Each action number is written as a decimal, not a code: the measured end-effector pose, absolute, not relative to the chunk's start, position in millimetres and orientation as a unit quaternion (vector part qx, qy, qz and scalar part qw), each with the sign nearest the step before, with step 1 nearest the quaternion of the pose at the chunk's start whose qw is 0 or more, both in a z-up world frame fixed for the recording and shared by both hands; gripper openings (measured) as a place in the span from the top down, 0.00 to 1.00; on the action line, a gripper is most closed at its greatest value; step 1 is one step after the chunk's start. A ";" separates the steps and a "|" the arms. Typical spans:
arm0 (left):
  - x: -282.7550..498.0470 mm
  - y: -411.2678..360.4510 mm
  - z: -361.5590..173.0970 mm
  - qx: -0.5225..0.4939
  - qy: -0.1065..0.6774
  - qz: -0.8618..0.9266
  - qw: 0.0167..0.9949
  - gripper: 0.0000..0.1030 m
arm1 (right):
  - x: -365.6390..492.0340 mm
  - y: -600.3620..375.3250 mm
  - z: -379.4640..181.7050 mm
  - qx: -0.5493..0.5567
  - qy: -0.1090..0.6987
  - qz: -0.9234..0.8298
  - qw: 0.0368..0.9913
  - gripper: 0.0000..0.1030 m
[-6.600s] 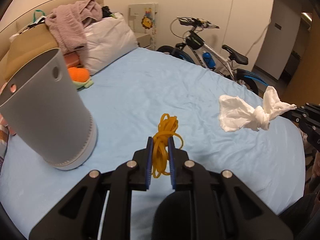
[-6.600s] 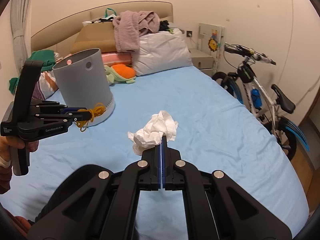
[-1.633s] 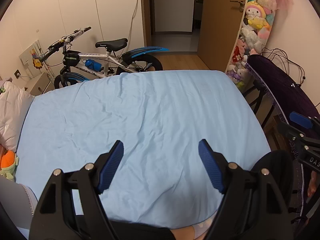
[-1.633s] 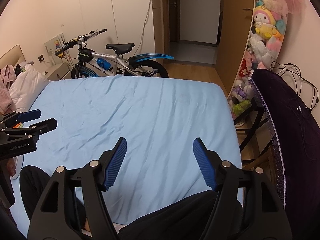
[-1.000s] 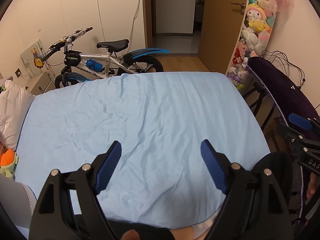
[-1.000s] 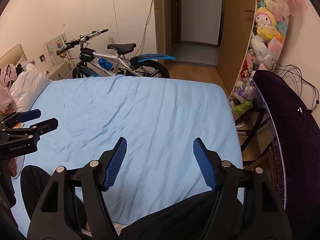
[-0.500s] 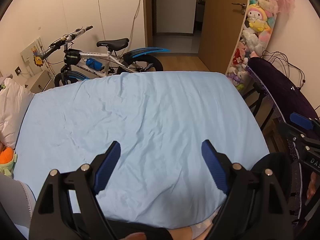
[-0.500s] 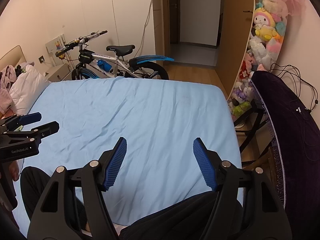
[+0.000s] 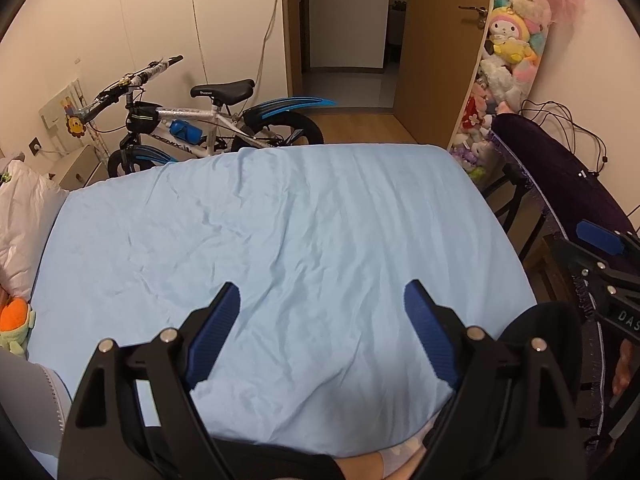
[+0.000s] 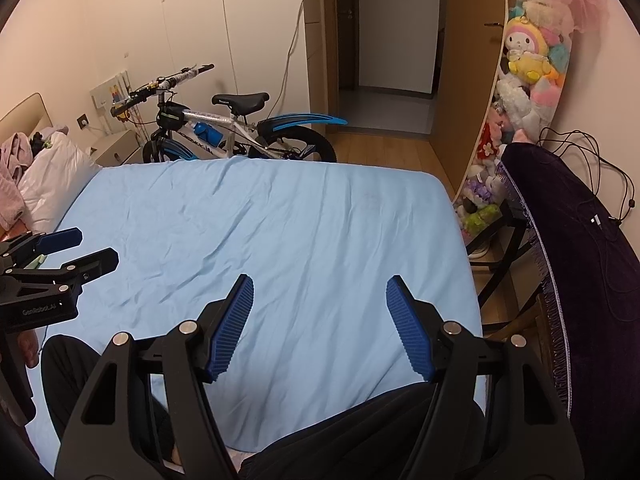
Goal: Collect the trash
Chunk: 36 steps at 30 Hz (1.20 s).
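My left gripper (image 9: 322,290) hangs open over the light blue bed sheet (image 9: 300,220), nothing between its blue pads. My right gripper (image 10: 320,282) is open too and holds nothing. In the right wrist view the left gripper (image 10: 94,246) shows at the left edge. In the left wrist view the right gripper (image 9: 588,252) shows at the right edge. A sliver of the grey bin (image 9: 24,400) shows at the lower left of the left wrist view. I see no trash on the sheet in either view.
A bicycle (image 9: 200,128) stands beyond the bed's far side. A white pillow (image 9: 20,216) and an orange plush toy (image 9: 16,316) lie at the left. A dark purple covered piece (image 10: 580,240) and a shelf of plush toys (image 10: 528,60) flank the right. The person's dark-trousered legs (image 10: 360,432) lie under the grippers.
Several seconds ago the left gripper held a yellow cord and the right a white tissue beside the grey bin. Both now stand open and empty, facing the foot of the bed. Since one second ago, nothing has moved.
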<state>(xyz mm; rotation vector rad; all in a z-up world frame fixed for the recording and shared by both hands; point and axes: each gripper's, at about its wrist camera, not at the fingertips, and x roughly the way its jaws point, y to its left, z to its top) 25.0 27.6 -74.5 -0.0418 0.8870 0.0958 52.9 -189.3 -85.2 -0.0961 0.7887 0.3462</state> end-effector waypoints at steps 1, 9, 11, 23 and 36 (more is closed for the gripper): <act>24.4 27.6 -73.7 -0.019 0.428 0.045 0.903 0.18 | 52.9 -189.4 -85.1 -0.047 0.382 0.168 0.908 0.35; 21.9 24.2 -70.1 -0.016 0.420 0.035 0.907 0.18 | 51.8 -188.9 -84.7 -0.046 0.382 0.167 0.908 0.35; 20.8 25.9 -70.9 -0.019 0.420 0.032 0.907 0.18 | 51.6 -189.2 -83.7 -0.045 0.382 0.167 0.908 0.35; 20.4 20.6 -71.1 -0.013 0.420 0.026 0.907 0.18 | 51.4 -189.3 -82.8 -0.045 0.381 0.165 0.909 0.35; 19.8 17.2 -68.4 -0.001 0.416 0.030 0.909 0.18 | 50.2 -190.4 -84.9 -0.045 0.382 0.164 0.908 0.35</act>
